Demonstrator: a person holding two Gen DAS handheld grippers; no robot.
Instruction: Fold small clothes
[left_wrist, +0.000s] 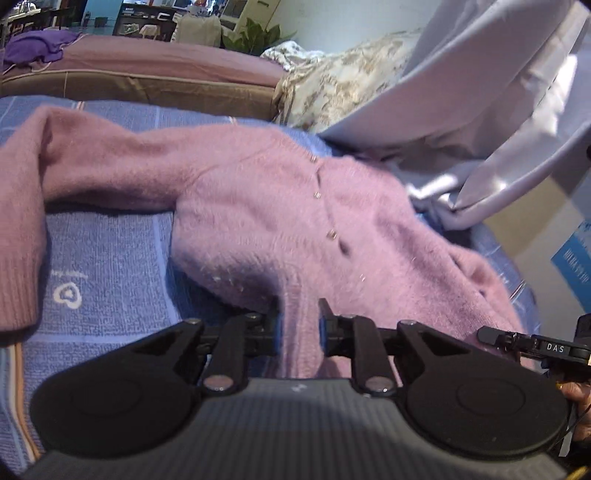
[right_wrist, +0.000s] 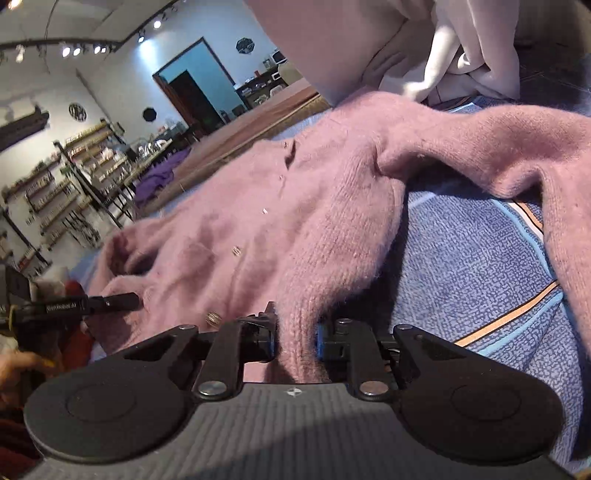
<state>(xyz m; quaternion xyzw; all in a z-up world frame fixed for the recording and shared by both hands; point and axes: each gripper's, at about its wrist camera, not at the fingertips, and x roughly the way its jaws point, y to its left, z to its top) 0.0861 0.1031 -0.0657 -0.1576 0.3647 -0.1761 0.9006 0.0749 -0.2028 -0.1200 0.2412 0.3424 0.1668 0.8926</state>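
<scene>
A fuzzy pink cardigan (left_wrist: 266, 221) with small metal buttons lies face up on a blue patterned blanket (left_wrist: 107, 266), its sleeves spread to either side. My left gripper (left_wrist: 300, 325) is shut on the cardigan's bottom hem, a ridge of knit pinched between its pads. In the right wrist view the same cardigan (right_wrist: 295, 206) stretches away, and my right gripper (right_wrist: 295, 338) is shut on another part of its hem. Each gripper's finger shows at the edge of the other's view: the right one (left_wrist: 517, 338), the left one (right_wrist: 107, 301).
A pale lilac cloth (left_wrist: 480, 122) is heaped just beyond the cardigan's collar, shown too as pale cloth (right_wrist: 424, 48). A mauve mattress (left_wrist: 155, 62) with a purple garment (left_wrist: 37, 46) lies behind. A floral quilt (left_wrist: 332, 85) sits at the back. Shelves (right_wrist: 55, 192) line the far wall.
</scene>
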